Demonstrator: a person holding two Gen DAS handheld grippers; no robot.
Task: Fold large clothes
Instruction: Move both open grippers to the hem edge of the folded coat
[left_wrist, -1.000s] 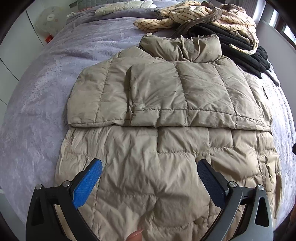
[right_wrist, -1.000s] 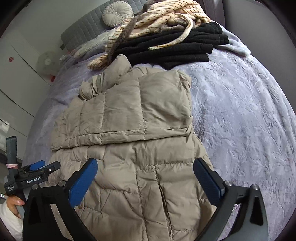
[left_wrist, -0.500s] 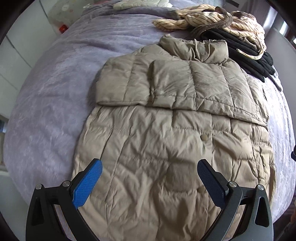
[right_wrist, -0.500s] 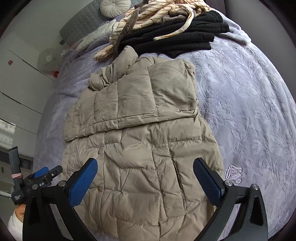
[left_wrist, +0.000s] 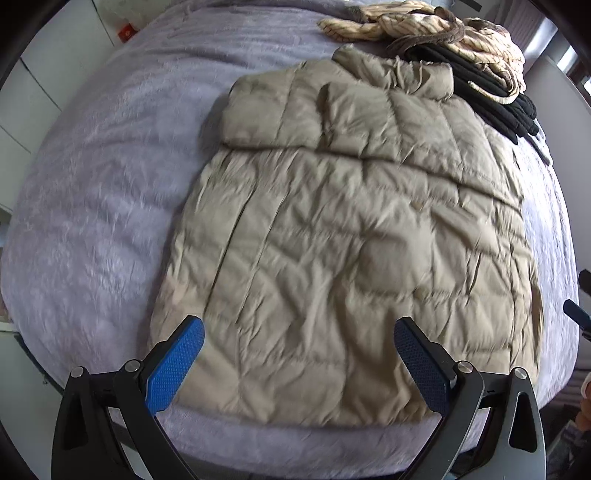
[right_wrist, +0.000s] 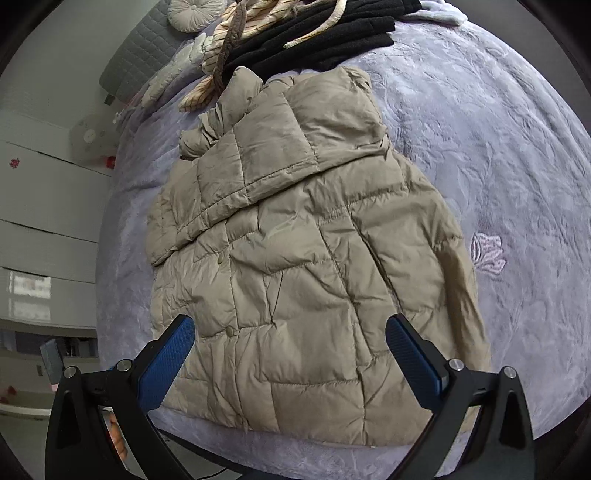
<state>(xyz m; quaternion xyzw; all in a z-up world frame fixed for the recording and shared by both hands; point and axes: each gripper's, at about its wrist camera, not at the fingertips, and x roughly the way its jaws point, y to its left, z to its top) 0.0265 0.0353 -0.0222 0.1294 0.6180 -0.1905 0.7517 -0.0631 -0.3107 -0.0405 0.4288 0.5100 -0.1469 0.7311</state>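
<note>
A beige quilted puffer jacket lies flat on the lilac bedspread, sleeves folded across its chest, collar toward the far end. Its hem lies near the bed's front edge. My left gripper hovers open above the hem with nothing between its blue-padded fingers. The same jacket fills the right wrist view, and my right gripper hangs open over the hem, holding nothing. The tip of the right gripper shows at the right edge of the left wrist view.
A pile of black garments and a cream striped garment lies beyond the collar. A round cushion rests by the grey headboard. White drawers stand left of the bed. Bare bedspread spreads right of the jacket.
Both grippers have pulled back and up from the jacket, so its whole hem and the bed's front edge now show. Both stayed open. The jacket has not moved.
</note>
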